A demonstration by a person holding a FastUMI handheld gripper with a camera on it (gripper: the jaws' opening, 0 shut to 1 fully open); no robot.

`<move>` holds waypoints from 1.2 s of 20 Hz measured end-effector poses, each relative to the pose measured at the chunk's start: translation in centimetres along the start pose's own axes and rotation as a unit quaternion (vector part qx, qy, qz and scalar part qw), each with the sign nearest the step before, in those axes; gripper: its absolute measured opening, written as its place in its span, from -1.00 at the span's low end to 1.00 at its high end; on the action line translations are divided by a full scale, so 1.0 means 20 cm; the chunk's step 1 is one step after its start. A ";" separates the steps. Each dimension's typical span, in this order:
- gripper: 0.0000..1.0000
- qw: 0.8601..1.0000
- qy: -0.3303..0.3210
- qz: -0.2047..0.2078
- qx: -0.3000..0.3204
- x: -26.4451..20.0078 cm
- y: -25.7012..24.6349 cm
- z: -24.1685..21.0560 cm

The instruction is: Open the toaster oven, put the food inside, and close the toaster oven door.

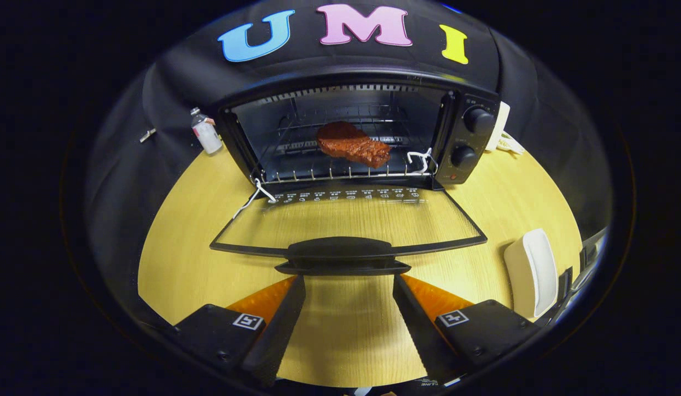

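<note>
Jaws of the gripper (349, 291) stand spread wide and empty over the pale wooden worktop (181, 242); just ahead of their tips lies the black bar handle (340, 254) of the glass toaster oven door (349, 220), which is folded down flat; the handle's long axis runs crosswise to the fingers, square across the gap between them; beyond it, the brown slab of food (352, 144) already rests on the wire rack (340, 173) inside the black toaster oven (461, 137); only the closing seems left, and I judge it calls for a lift from under that handle.
</note>
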State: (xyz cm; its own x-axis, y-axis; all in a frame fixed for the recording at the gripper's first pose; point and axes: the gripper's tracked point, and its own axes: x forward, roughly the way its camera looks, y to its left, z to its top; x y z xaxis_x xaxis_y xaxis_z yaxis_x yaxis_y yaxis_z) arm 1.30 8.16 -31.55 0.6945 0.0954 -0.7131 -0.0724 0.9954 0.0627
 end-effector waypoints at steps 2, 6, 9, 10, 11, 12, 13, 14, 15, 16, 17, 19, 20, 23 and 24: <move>0.97 1.000 -0.010 0.003 0.003 -0.03 0.01 0.03; 0.97 0.999 -0.032 0.007 0.009 -0.07 0.01 0.09; 0.97 0.999 -0.048 0.009 0.011 -0.10 0.02 0.15; 0.97 0.999 -0.053 0.009 0.010 -0.10 0.03 0.16; 0.97 0.998 -0.056 0.009 0.009 -0.11 0.03 0.18; 0.97 0.998 -0.060 0.009 0.008 -0.11 0.03 0.20; 0.97 0.998 -0.067 0.009 0.008 -0.12 0.03 0.22; 0.97 0.997 -0.075 0.008 0.007 -0.13 0.03 0.25; 0.97 0.997 -0.083 0.009 0.005 -0.13 0.04 0.28; 0.97 0.996 -0.089 0.013 0.004 -0.13 0.05 0.31; 0.97 0.995 -0.097 0.019 0.006 -0.14 0.06 0.34; 0.96 0.992 -0.120 0.023 0.008 -0.14 0.06 0.44; 0.96 0.991 -0.129 0.022 0.004 -0.14 0.06 0.49; 0.96 0.989 -0.148 0.024 0.001 -0.14 0.06 0.63; 0.96 0.987 -0.157 0.027 0.002 -0.12 0.06 0.69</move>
State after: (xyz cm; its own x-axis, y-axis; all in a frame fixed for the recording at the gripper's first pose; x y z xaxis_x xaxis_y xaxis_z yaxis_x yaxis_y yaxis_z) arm 9.47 9.18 -20.07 0.8770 0.1456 -0.4578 -0.1133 0.9888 0.0973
